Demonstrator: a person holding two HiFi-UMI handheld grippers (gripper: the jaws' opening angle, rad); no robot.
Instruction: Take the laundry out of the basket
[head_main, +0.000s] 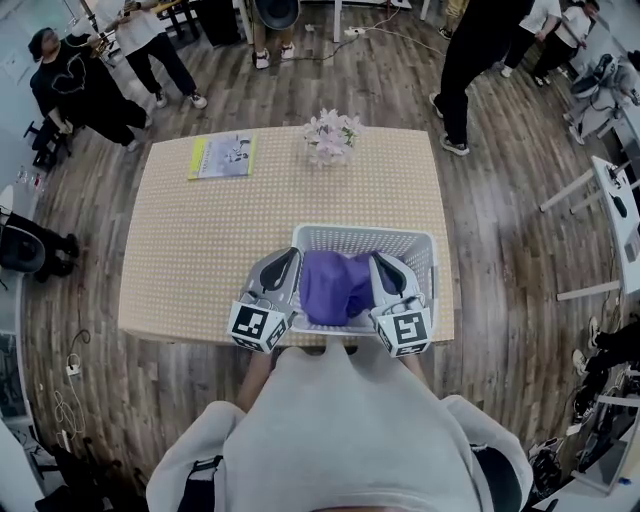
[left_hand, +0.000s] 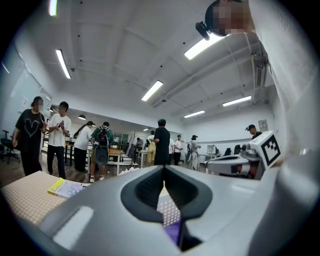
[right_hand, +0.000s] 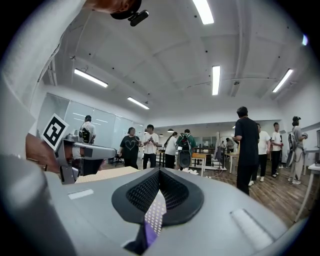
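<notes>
Head view shows purple laundry (head_main: 335, 285) bunched in the basket (head_main: 360, 236) at the table's (head_main: 200, 240) five o'clock corner. The left gripper (head_main: 290, 253) sits at its nine o'clock and the right gripper (head_main: 380, 259) at three, both pinched together and empty. The cloth looks soft and light; a raised top fold seems the best place to pinch.

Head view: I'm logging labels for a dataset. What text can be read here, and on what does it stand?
Booklet: printed cover, too small to read.
Marker cubes: black-and-white square patterns only, no words.
Basket: no label visible.
No text is readable.
</notes>
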